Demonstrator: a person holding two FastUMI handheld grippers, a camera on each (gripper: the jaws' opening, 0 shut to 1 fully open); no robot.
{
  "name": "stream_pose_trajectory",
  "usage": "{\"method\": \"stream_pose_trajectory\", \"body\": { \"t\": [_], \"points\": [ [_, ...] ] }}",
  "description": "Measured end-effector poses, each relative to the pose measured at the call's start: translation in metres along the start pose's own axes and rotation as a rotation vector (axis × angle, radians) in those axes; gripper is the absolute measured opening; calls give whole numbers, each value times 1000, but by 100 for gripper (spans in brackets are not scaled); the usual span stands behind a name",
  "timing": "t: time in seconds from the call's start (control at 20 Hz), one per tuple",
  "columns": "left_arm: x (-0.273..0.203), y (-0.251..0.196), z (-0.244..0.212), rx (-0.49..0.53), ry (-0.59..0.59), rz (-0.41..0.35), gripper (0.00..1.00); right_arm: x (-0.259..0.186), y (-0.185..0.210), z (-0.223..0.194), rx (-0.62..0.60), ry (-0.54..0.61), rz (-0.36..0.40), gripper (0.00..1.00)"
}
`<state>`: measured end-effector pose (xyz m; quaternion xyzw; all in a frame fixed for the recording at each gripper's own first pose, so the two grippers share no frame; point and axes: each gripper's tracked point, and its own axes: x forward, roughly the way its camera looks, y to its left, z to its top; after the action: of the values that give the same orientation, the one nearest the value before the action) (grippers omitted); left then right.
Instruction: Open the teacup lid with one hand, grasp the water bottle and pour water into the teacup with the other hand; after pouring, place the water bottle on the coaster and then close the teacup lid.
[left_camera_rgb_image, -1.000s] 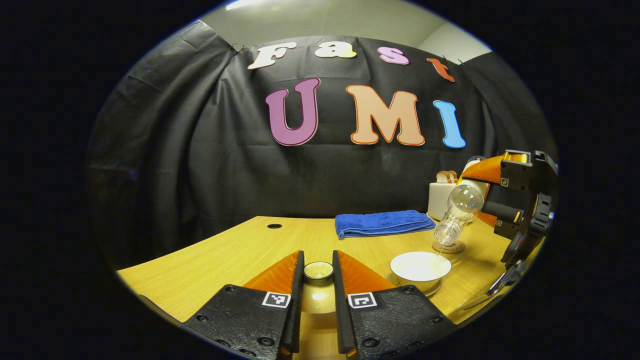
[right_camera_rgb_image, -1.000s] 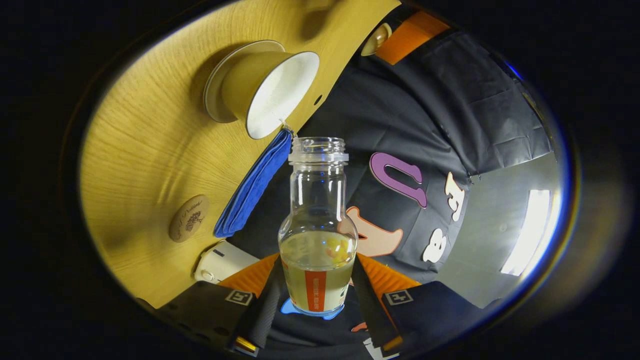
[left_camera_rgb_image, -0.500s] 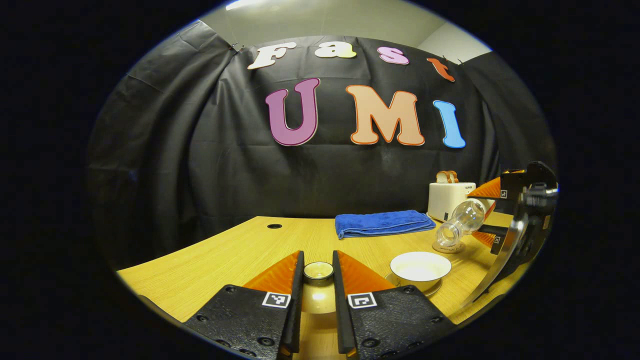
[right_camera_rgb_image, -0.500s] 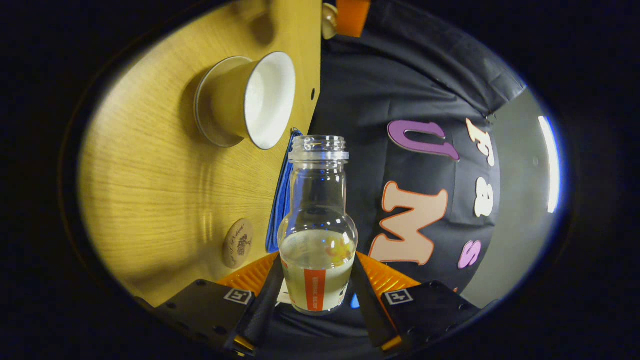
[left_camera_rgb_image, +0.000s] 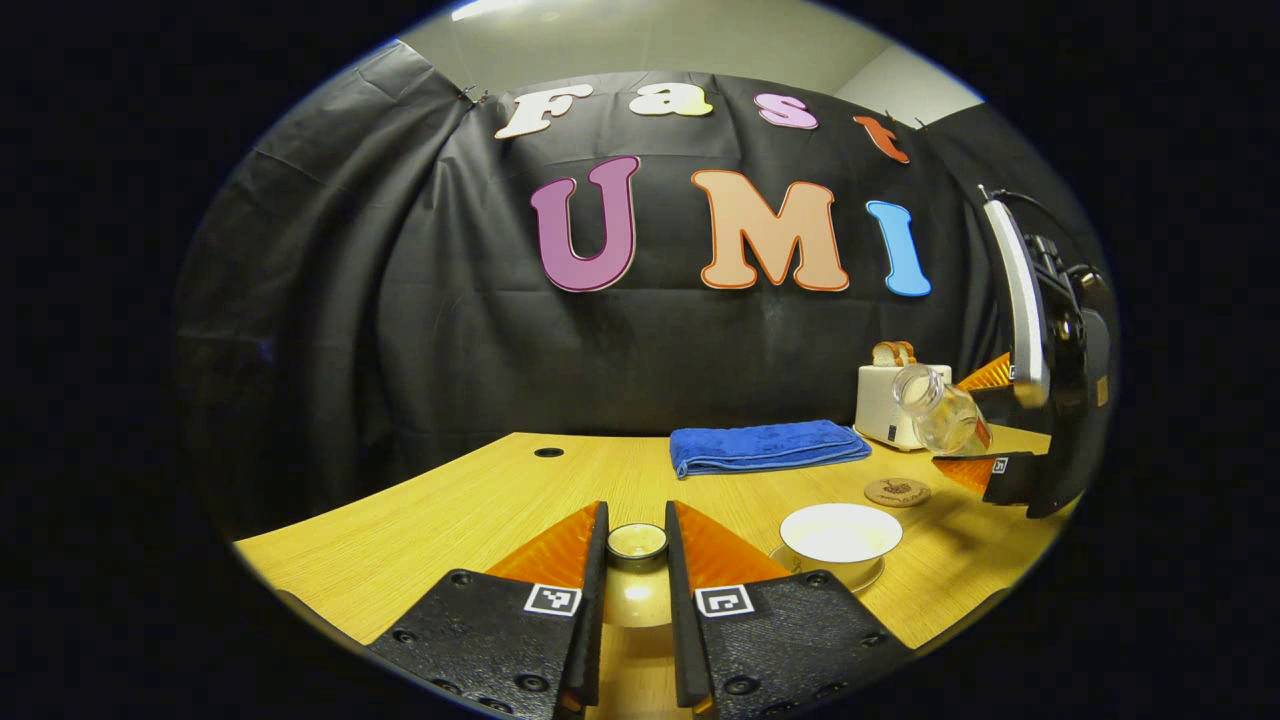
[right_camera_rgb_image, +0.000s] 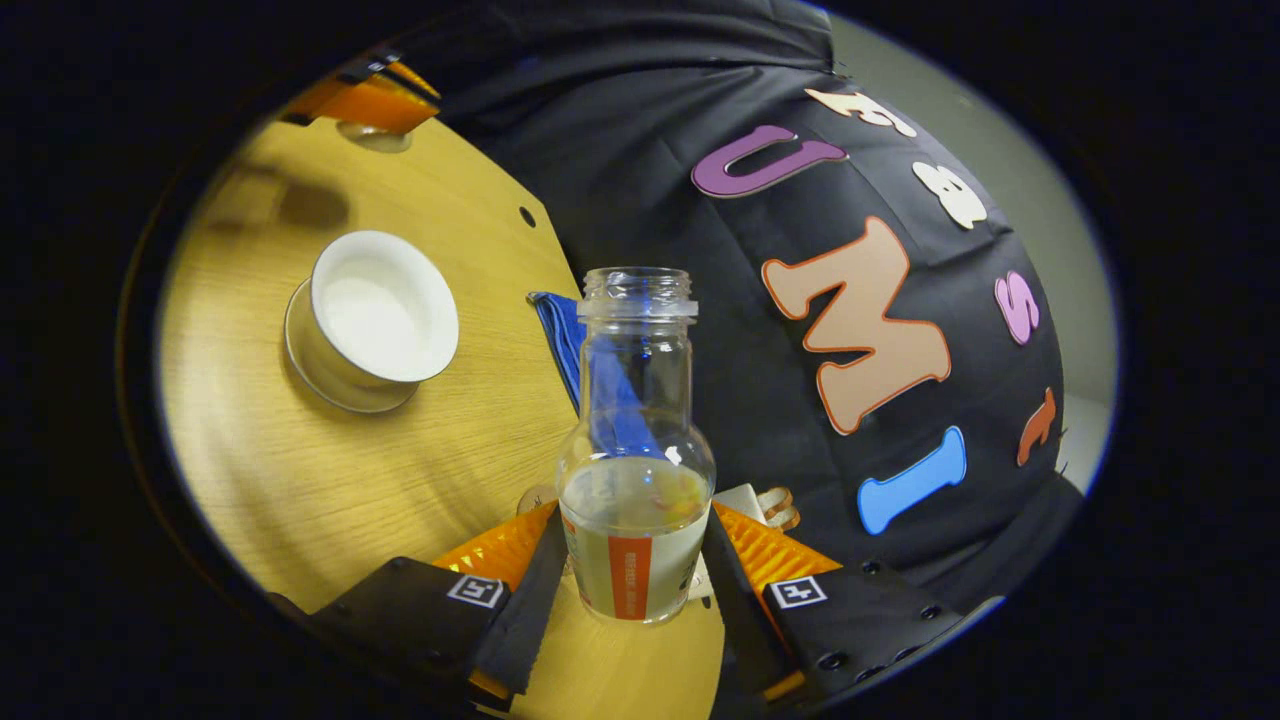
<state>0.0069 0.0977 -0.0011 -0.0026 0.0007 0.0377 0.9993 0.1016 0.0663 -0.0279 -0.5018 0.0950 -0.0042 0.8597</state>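
The right gripper (right_camera_rgb_image: 632, 580) clamps the bottle (right_camera_rgb_image: 636, 450) low on its body, above the surface's right edge near the coaster (left_camera_rgb_image: 897, 491). The left gripper (left_camera_rgb_image: 636, 560) pinches the lid (left_camera_rgb_image: 636, 541). Glassy, slippery, part full: keep the hold low.

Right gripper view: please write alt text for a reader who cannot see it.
The right tongs grip an uncapped glass bottle, partly full of pale liquid, above a wooden table. An open white teacup on a saucer stands to the left, and a blue towel lies behind the bottle.
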Motion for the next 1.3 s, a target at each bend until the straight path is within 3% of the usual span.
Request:
{"method": "stream_pose_trajectory", "body": {
  "t": [0.05,0.25,0.5,0.65,0.95,1.3],
  "points": [
    [-1,0,0,0,1,0,27,1,-1,-2,65,4,13,78],
    [0,0,0,0,0,-1,26,12,-2,-4,384,14,65,81],
    [0,0,0,0,1,-1,26,25,-9,-13,664,33,92,78],
    [0,1,0,0,1,-1,27,33,-8,-14,771,35,110,82],
    [0,1,0,0,1,-1,26,58,-7,-23,957,59,105,80],
    [-1,1,1,0,1,-1,27,78,-7,-33,988,69,60,80]
  ]
}}
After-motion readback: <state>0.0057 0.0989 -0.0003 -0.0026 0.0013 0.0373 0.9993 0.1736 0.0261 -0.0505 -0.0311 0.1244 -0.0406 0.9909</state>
